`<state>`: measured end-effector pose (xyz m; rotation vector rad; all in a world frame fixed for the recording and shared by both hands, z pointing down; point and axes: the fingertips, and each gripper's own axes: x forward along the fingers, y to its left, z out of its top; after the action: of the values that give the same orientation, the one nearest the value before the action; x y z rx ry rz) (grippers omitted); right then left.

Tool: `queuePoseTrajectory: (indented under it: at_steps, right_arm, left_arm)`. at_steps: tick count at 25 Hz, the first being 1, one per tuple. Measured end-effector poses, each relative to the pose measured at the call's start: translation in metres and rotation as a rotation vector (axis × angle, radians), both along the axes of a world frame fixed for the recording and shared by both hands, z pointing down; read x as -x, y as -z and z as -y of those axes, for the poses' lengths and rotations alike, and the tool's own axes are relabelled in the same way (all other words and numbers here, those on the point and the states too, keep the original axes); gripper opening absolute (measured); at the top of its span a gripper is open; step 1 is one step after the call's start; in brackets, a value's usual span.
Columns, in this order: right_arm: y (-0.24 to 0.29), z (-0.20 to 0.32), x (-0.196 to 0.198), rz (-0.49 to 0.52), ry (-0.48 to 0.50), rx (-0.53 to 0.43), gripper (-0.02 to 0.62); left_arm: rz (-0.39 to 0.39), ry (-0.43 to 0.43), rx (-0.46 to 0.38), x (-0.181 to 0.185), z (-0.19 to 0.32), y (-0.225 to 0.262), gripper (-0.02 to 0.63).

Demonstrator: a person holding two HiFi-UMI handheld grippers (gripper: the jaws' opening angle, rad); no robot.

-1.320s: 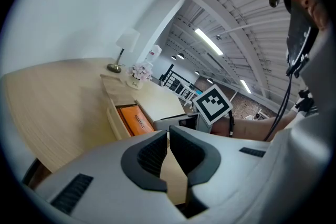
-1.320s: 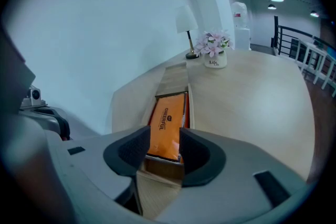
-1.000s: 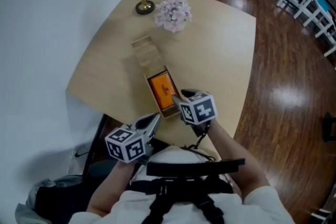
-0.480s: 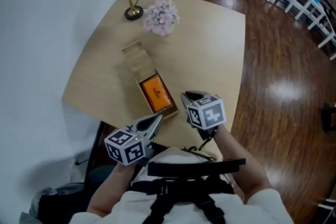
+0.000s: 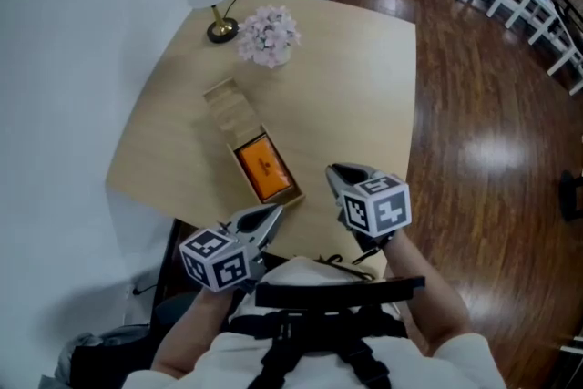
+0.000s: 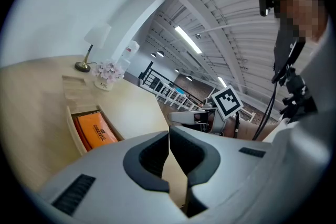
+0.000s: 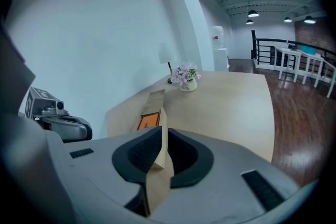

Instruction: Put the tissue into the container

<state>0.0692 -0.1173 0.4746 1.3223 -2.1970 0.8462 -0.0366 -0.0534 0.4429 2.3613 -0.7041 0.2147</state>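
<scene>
The right claw [image 5: 339,170] is empty, its jaws closing to a sliver. The left claw [image 5: 271,214] is pinched shut on nothing. Both hover at the near edge of the tabletop [image 5: 364,87], just short of the wooden box [image 5: 295,192], where the orange tissue pack [image 5: 262,167] already lies. A careless sweep of either claw could probably nudge that open box off the edge.
</scene>
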Motion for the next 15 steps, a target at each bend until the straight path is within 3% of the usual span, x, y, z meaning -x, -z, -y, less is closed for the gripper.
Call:
queuePoseTrajectory:
  at_steps: [15]
  right_arm:
    - [0.032, -0.028, -0.047, 0.011, -0.098, -0.073, 0.008]
  left_arm:
    - [0.003, -0.071, -0.010, -0.024, -0.007, 0.018, 0.000]
